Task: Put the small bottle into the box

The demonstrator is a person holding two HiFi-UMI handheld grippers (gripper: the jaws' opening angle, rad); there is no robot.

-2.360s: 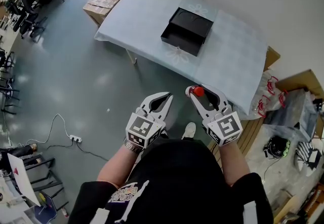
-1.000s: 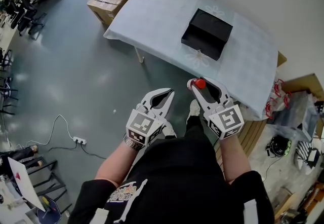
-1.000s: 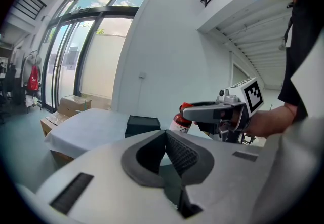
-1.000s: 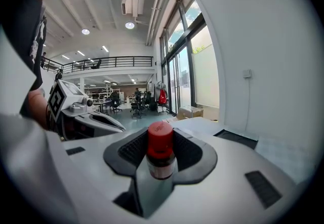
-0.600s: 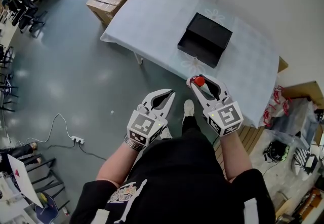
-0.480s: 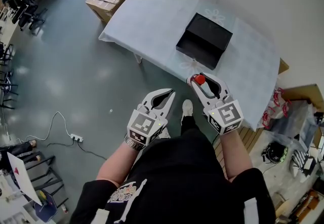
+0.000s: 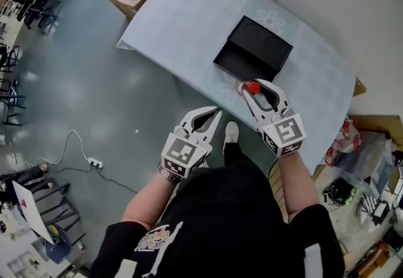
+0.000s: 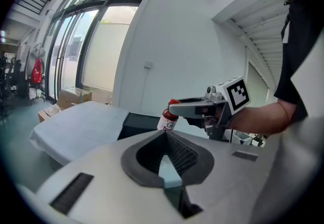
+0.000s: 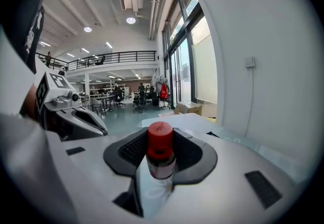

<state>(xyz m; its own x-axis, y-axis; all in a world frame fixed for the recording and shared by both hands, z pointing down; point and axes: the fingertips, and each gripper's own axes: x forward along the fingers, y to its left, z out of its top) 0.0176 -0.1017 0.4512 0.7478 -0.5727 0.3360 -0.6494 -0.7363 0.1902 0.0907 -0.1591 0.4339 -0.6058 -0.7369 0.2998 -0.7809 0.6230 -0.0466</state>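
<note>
Both your hands have carried forward to the bench (image 7: 182, 19); your right gripper (image 7: 253, 88) is nearer, fingers (image 9: 195, 156) clamped on the upright small bottle (image 9: 161, 152); the box (image 7: 258, 47) lies just beyond its tips; your left gripper (image 7: 216, 111) trails closed, empty.

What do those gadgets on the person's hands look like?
The left gripper and right gripper are light grey plastic, each with two curved jaws lined with dark ribbed pads and a white cube printed with black square markers. No cables show. The person wears a black short-sleeved T-shirt with a pale print.
</note>
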